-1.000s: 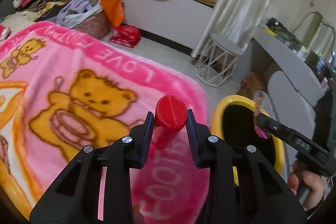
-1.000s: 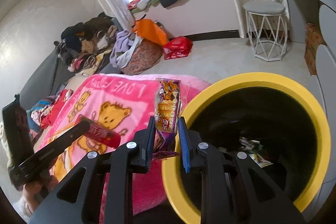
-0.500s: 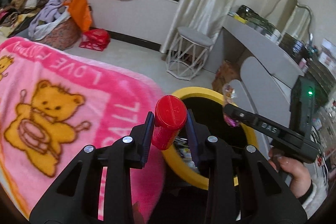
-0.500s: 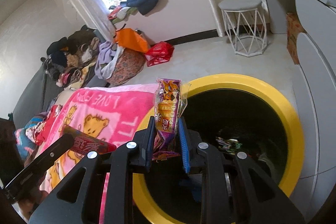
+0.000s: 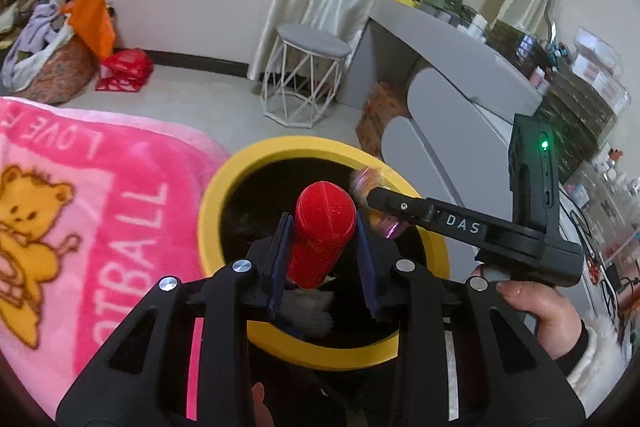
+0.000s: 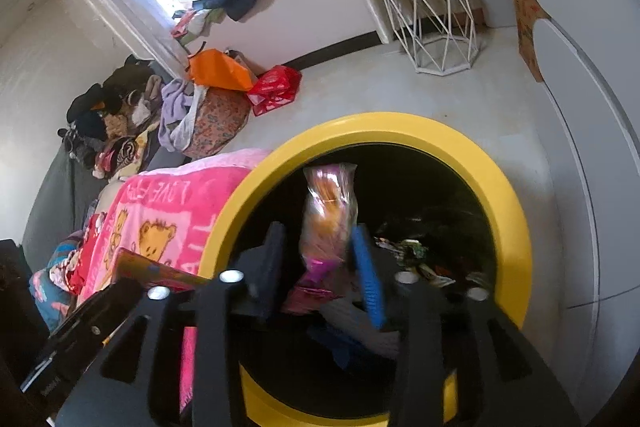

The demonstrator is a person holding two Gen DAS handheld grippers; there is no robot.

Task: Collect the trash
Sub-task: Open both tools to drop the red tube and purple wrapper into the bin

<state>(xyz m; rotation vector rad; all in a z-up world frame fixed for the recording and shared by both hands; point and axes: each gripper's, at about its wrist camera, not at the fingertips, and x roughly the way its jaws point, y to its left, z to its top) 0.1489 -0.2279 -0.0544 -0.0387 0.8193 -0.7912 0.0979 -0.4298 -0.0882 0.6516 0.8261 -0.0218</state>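
Note:
A yellow-rimmed trash bin (image 5: 224,187) (image 6: 400,125) with a dark inside stands beside the pink blanket. My left gripper (image 5: 322,227) holds a red cylindrical container (image 5: 322,231) over the bin mouth, its jaws now slightly apart around it. My right gripper (image 6: 320,239) is over the bin too; its jaws have spread, and the snack wrapper (image 6: 328,211) sits blurred and loose between them. The right gripper also shows in the left wrist view (image 5: 380,195) with the wrapper (image 5: 362,183) at its tip.
A pink teddy-bear blanket (image 5: 80,211) lies left of the bin. Trash lies at the bin's bottom (image 6: 416,255). A white wire stool (image 5: 308,79), a grey vanity desk (image 5: 452,39), a red bag (image 5: 126,69) and piles of clothes (image 6: 120,115) stand farther off.
Both grippers moved from over the blanket to above the bin mouth. The right jaws widened and the wrapper came loose. The left jaws eased apart around the red container.

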